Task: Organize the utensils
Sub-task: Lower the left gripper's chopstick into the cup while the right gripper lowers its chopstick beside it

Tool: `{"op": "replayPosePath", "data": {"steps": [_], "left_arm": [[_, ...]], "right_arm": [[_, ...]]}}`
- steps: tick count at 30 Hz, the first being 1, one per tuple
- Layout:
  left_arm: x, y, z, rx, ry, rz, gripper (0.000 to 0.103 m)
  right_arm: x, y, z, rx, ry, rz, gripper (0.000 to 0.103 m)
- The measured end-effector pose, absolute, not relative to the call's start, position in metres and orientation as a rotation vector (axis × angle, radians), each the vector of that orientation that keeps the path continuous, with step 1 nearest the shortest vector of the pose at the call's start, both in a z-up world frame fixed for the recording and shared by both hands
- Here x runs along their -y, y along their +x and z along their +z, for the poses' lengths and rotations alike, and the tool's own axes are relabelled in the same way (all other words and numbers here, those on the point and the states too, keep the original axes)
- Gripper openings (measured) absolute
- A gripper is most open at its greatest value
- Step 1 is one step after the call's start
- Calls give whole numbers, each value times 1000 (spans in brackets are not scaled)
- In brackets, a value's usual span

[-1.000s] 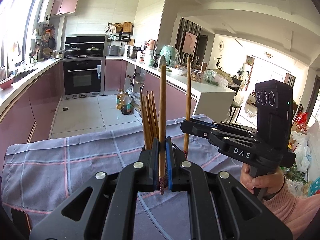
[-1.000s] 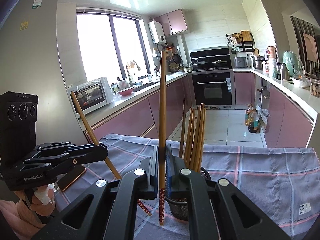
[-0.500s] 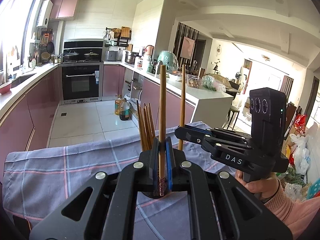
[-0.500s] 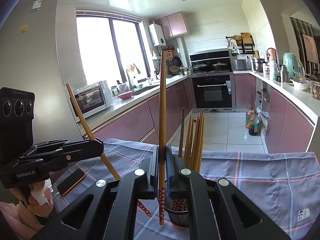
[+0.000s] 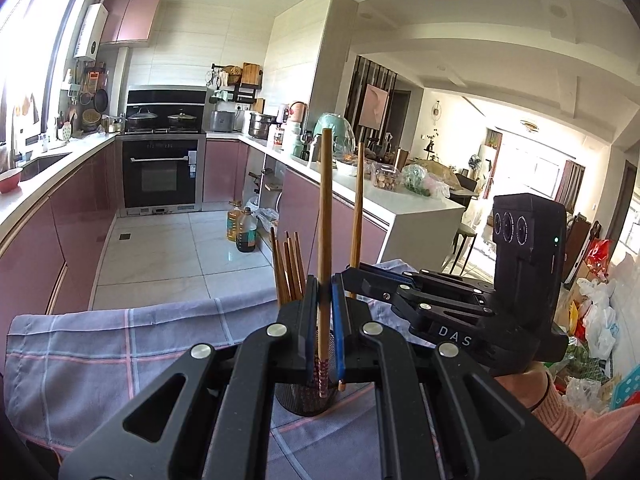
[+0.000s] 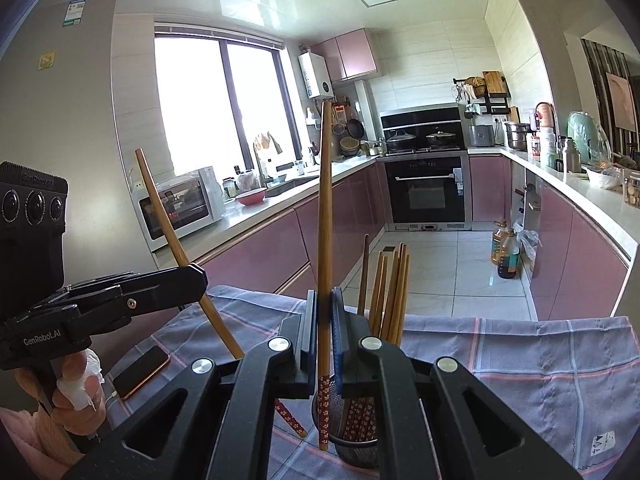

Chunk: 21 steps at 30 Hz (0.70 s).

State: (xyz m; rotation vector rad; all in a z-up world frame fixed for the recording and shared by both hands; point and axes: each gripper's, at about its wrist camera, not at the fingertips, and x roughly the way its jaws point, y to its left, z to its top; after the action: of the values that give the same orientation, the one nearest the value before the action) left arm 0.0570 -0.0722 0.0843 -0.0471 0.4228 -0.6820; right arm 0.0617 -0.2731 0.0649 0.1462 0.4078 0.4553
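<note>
My left gripper [image 5: 323,304] is shut on a wooden chopstick [image 5: 325,208] held upright, its patterned tip over the black mesh holder [image 5: 298,398]. My right gripper [image 6: 323,308] is shut on another wooden chopstick [image 6: 325,208], also upright, its tip just at the rim of the mesh holder [image 6: 356,446]. Several chopsticks [image 6: 390,288] stand in the holder. Each gripper shows in the other's view: the right gripper [image 5: 352,276] and the left gripper [image 6: 200,276], with its chopstick [image 6: 168,216] leaning.
The holder stands on a table with a grey-blue checked cloth [image 6: 540,364]. A phone [image 6: 140,372] lies on the cloth at the left. Kitchen counters [image 6: 280,196], an oven [image 6: 426,188] and oil bottles [image 6: 506,254] on the floor lie beyond.
Both grippers have lowered their chopsticks toward the holder; the tips now hang at or just inside its rim. The two grippers have come closer together.
</note>
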Motion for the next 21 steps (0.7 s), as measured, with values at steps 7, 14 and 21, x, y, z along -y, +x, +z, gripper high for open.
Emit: {"op": "replayPosePath", "data": {"steps": [7, 14, 21], "left_arm": [[77, 58, 90, -407, -45, -685, 8], [77, 59, 89, -405, -45, -684, 8], [78, 62, 87, -414, -48, -675, 8]], "right_arm": [[272, 63, 69, -397, 137, 453, 6], [275, 66, 68, -399, 139, 445, 6], [271, 70, 65, -407, 147, 431, 6]]}}
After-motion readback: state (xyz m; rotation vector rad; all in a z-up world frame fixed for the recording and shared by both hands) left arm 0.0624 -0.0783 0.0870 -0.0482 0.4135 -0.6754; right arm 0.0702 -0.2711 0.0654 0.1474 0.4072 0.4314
